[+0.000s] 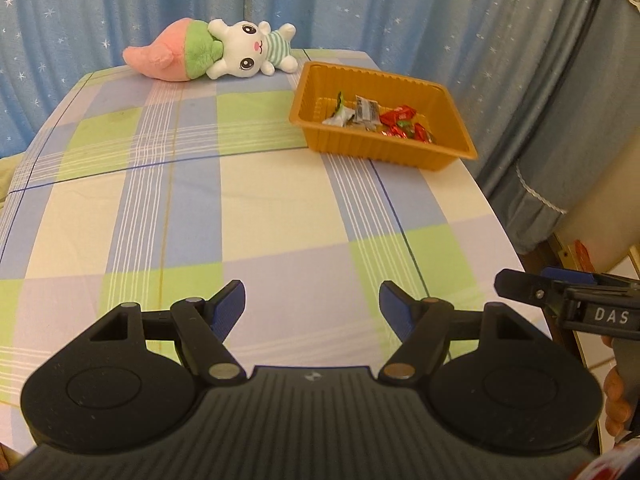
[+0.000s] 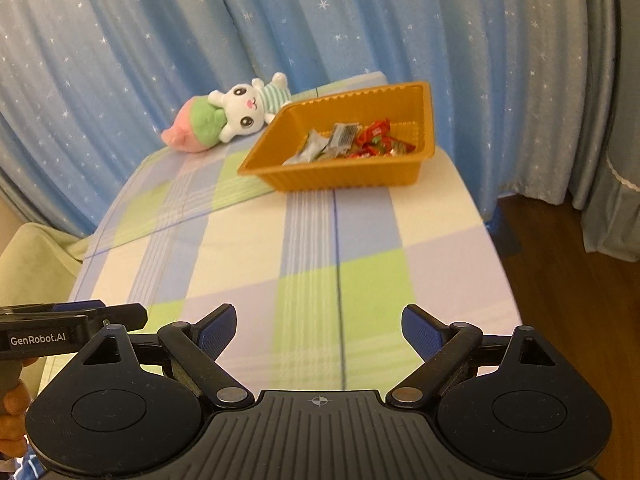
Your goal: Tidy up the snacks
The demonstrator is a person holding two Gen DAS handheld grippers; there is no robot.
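The checked tablecloth (image 1: 200,208) spreads out ahead of both pairs of jaws, and apart from what sits at its far end its surface is bare, which reads as the snacks having been cleared off it. Behind it hangs the blue star-print curtain (image 2: 160,60), a backdrop only. Well beyond the jaws, towards the far right corner of the cloth, stands the orange tray (image 1: 448,152), set where either hand can reach it and deep enough to keep loose wrappers from sliding out. Just beside its far left corner lies the plush rabbit (image 1: 244,50), flat on its side and apart from the work, seemingly decoration. Inside the tray sit the snacks (image 2: 348,140): silver packets towards the left, red wrapped sweets towards the right, piled loosely together. The left gripper (image 1: 312,300) hovers low over the near end of the cloth with its blue pads spread wide and nothing between them; the right gripper (image 2: 318,324) is likewise parted and empty, pointing up the cloth at the tray. Judging by this, the collecting looks finished or nearly so.
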